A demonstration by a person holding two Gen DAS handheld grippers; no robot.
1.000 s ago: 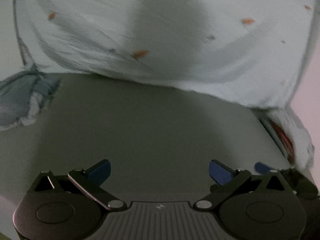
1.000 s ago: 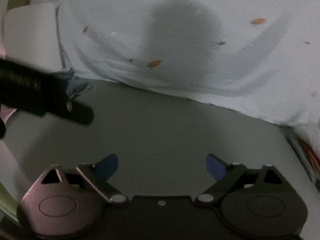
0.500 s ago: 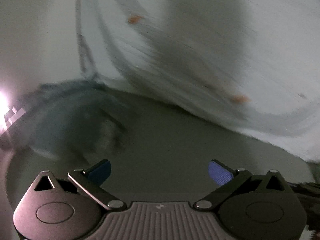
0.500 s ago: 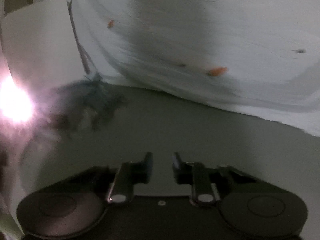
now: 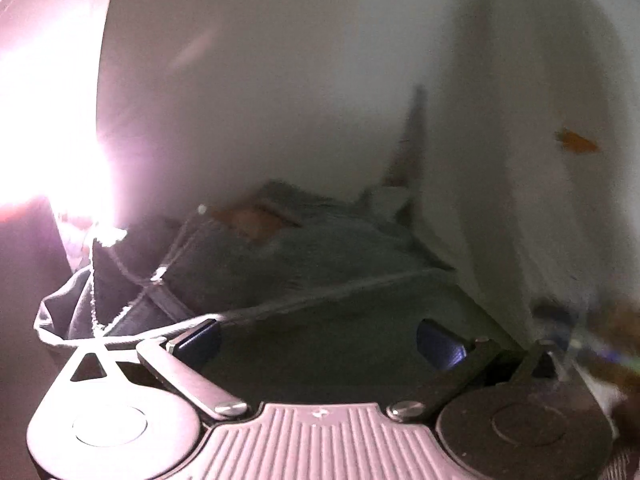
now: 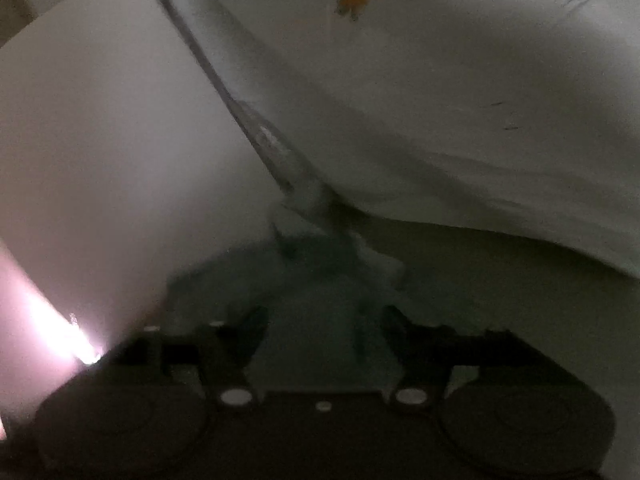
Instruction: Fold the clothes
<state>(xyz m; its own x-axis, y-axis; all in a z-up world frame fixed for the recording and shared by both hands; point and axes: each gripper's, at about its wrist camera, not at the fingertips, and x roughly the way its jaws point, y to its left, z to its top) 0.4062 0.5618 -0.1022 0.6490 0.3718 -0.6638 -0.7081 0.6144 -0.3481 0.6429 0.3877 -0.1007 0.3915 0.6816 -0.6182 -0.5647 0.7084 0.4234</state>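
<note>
Both tools swung left off the bare counter (image 5: 360,344) toward the grey garment pile (image 5: 304,256) by the wall. Left tool (image 5: 318,338) wide open, empty. Right tool (image 6: 324,324) just reopened, garment (image 6: 320,280) ahead, nothing gripped. Next: pick-up.

Both views are dim and soft with motion blur. A pink-white glare (image 5: 52,152) burns out the area left of the left tongs (image 5: 320,340); a smaller flare (image 6: 60,336) sits left of the right tongs (image 6: 324,332), which are nearly black. Fisheye curvature bends the edges, and the corners go dark.
</note>
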